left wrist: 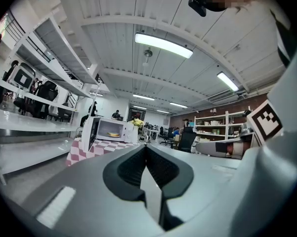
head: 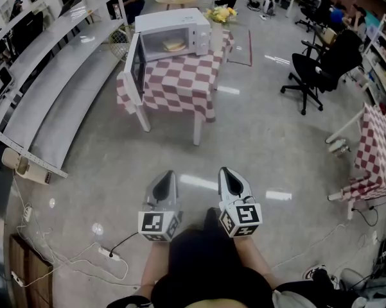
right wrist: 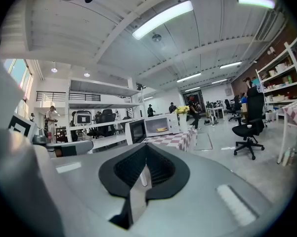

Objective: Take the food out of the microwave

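left tool and right tool both clamped shut on nothing, well short of the worktop. looks like flat yellowish food sitting inside the open microwave. probably light, soft, crumbly, so best pinched gently at its near edge.

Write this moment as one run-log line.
microwave: door open, on checked table | food: inside microwave | left gripper: shut, empty | right gripper: shut, empty | both: far from microwave
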### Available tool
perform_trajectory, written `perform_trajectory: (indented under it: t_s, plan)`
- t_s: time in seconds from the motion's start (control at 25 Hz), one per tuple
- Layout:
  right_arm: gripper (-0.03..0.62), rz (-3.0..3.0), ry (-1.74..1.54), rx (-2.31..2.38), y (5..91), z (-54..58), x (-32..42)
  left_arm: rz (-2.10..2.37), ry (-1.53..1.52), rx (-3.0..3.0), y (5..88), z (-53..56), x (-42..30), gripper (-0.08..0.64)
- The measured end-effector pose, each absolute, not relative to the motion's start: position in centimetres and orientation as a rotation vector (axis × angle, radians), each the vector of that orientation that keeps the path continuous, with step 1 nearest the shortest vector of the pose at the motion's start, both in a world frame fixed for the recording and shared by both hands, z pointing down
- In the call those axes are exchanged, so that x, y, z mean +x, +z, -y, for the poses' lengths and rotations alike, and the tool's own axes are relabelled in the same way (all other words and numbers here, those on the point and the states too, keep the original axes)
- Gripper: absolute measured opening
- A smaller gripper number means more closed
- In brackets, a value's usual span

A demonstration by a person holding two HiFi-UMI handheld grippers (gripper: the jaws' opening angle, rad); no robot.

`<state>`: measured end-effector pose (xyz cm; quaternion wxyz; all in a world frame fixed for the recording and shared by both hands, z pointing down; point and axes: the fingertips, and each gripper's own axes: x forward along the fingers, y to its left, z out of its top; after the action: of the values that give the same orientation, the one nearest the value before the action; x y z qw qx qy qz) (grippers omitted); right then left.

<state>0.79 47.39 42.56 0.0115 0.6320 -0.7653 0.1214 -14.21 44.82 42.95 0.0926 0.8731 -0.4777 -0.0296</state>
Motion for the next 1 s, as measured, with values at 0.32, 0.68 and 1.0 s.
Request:
perform_trajectory:
  t_s: [0.32,0.68,1.0]
  plan:
    - [0.001,2.443,0.374,1.901,42.5,-45.1,-0.3,1.473,-0.106,2.558,42.8,-43.3,-15.0,0.011]
    - [0.0,2.452,0.38,1.881,43.0,-41.2,1.7,1.49,-0.1,2.539,43.3,-39.8,-13.6,0.011]
    - [0.0,2.477,0.377,1.849,42.9,-36.0,2.3,1.477,-0.105,2.545,43.1,-35.4,-11.4,0.011]
